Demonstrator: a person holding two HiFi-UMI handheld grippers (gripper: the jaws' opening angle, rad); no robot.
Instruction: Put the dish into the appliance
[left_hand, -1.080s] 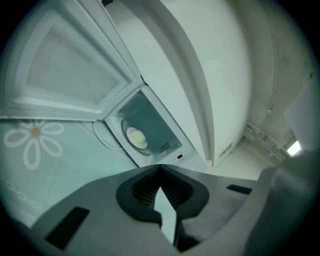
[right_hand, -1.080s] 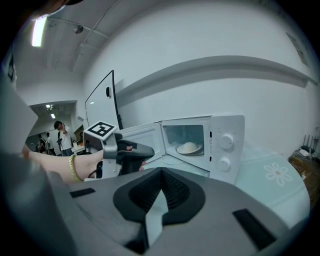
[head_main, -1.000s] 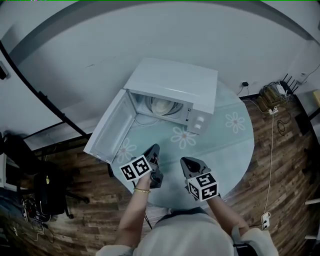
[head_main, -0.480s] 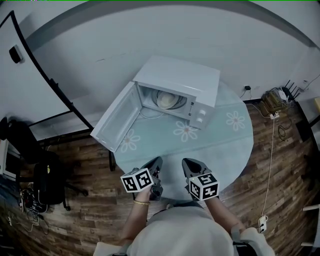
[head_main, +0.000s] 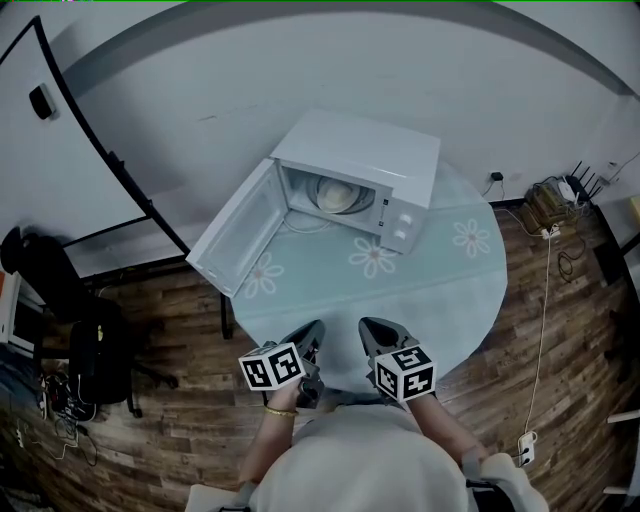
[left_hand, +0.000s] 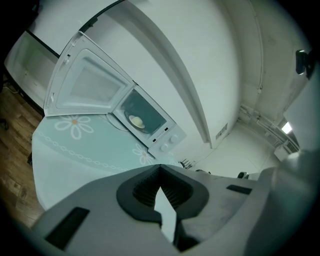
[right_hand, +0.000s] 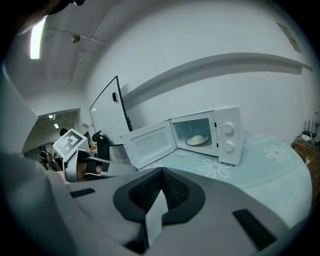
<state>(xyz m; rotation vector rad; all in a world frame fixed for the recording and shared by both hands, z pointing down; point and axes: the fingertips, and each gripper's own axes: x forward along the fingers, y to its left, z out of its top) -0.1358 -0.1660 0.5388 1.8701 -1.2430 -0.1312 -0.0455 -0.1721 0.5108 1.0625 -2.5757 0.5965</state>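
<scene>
Dish inside microwave w/ door open; left gripper & right gripper closed, empty.

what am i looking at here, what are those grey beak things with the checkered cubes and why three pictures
No robot: a person holds two pairs of tongs; the patterned cubes are part of them. The top-down picture comes from a camera on the person's head and shows the left tongs and right tongs near the front edge of a round table with a flowered cloth. The other two come from cameras riding on each pair, looking along its jaws. Both pairs are shut and empty. On the table stands a white microwave, door open, a pale dish inside.
</scene>
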